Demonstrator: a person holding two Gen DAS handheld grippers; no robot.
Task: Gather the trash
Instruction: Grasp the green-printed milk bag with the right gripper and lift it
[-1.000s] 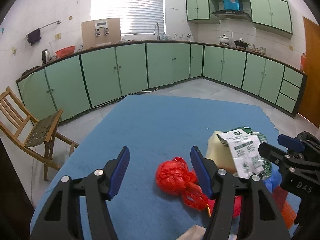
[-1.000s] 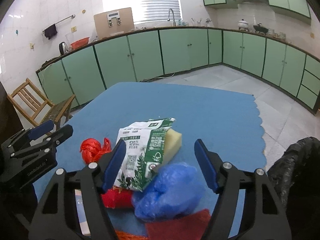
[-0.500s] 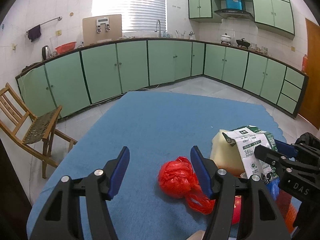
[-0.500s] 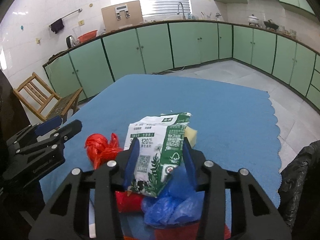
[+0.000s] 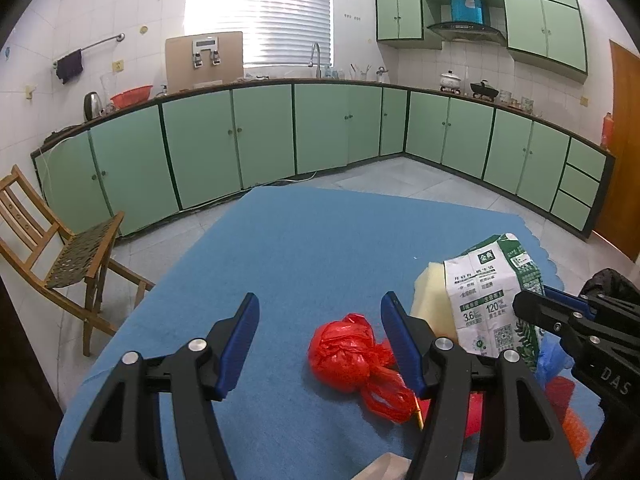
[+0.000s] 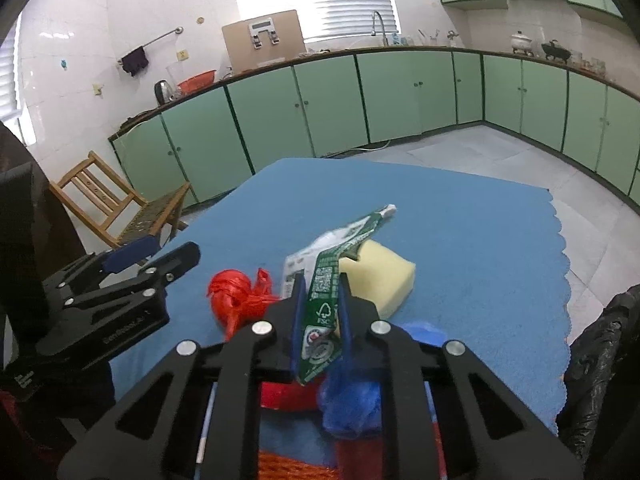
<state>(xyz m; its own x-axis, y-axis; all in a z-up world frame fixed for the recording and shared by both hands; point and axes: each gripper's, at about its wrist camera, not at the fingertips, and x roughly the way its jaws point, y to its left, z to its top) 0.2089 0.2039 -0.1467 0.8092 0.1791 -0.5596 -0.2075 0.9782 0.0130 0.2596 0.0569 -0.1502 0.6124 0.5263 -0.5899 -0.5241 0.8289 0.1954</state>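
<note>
My right gripper [image 6: 320, 280] has its jaws closing on a green and white milk pouch [image 6: 332, 248], the pads pinching it flat and edge-on. The pouch tilts up over a yellow sponge [image 6: 384, 276]. Left of it lies a crumpled red plastic bag [image 6: 236, 296], and a blue plastic bag [image 6: 348, 400] sits under the fingers. In the left wrist view my left gripper [image 5: 316, 308] stands open above the table, the red bag [image 5: 344, 356] just inside its right finger. The pouch [image 5: 488, 300] and the right gripper [image 5: 532, 304] show at the right.
A blue cloth [image 5: 320, 240] covers the table. A black trash bag [image 6: 600, 360] hangs at the table's right edge. A wooden chair [image 5: 60, 248] stands left of the table. Red and orange mesh scraps [image 6: 288, 468] lie near the front edge. Green cabinets line the walls.
The right jaws have come together on the milk pouch, which has turned from lying flat to edge-on and tilted up. The left gripper has stayed where it was.
</note>
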